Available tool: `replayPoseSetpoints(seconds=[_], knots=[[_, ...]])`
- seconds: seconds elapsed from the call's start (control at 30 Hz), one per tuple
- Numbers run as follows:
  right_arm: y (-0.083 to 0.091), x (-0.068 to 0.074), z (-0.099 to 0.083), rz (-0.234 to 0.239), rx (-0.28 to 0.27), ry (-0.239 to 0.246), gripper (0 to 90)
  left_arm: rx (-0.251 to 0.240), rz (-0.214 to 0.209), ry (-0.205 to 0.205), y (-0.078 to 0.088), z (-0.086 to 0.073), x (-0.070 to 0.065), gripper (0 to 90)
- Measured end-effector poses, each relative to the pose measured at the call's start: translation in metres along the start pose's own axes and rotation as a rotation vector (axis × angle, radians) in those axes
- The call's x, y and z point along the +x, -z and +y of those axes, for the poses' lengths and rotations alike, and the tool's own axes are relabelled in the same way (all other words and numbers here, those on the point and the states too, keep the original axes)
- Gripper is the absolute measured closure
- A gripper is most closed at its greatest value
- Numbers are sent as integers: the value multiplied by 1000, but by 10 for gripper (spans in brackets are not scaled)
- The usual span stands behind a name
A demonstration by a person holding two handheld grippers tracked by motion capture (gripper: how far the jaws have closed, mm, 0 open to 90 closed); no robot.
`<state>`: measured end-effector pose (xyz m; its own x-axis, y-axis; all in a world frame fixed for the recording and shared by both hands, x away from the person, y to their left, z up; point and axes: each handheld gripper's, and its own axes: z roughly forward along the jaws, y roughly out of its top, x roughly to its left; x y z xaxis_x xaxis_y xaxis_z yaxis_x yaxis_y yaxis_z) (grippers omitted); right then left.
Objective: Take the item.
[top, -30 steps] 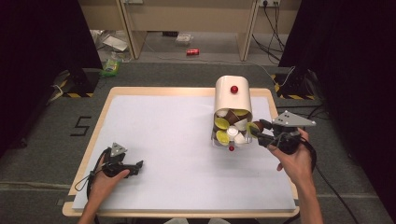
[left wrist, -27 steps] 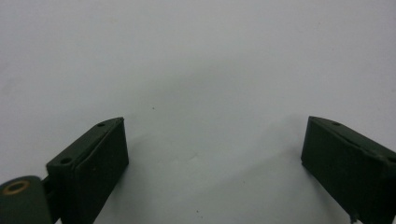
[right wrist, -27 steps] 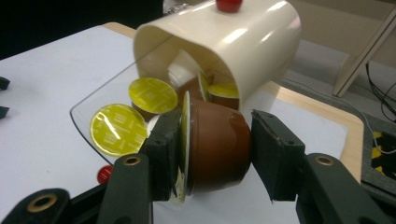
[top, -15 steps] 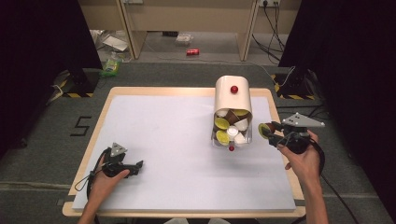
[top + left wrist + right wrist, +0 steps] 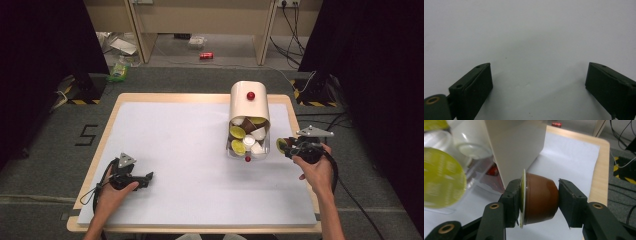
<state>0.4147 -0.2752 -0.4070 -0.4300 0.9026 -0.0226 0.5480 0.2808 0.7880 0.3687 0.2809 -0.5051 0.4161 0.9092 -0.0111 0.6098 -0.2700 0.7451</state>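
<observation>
The right gripper (image 5: pixel 539 202) pinches a brown dome-shaped coffee capsule with a yellow-green foil lid (image 5: pixel 537 198), one jaw flat on the lid, the other on the rounded base. In the high view this gripper (image 5: pixel 286 147) sits at about 3 o'clock on the white table mat (image 5: pixel 170 145), just beside the cream, round-topped capsule dispenser with a red knob (image 5: pixel 248 102). The dispenser's clear plastic tray (image 5: pixel 235 152) holds a heap of brown, white and yellow-lidded capsules (image 5: pixel 246 137). The left gripper (image 5: pixel 145 178) rests at about 7 o'clock on the mat, well apart from the dispenser; its own view shows its jaws spread wide over bare white surface (image 5: pixel 529 37), nothing between them.
</observation>
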Motion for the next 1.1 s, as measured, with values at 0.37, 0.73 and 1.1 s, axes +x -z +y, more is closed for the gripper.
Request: replayPoseSetpoints(seconds=[0.37,0.73,1.1], knots=[[-39,-2,-16,20,80,-31,542,0,-1,0,0,0,0,66],[-55,2,-24,35,103,-39,540,0,-1,1,0,0,0,66],[-63,7,-27,41,129,-11,534,0,-1,0,0,0,0,66]])
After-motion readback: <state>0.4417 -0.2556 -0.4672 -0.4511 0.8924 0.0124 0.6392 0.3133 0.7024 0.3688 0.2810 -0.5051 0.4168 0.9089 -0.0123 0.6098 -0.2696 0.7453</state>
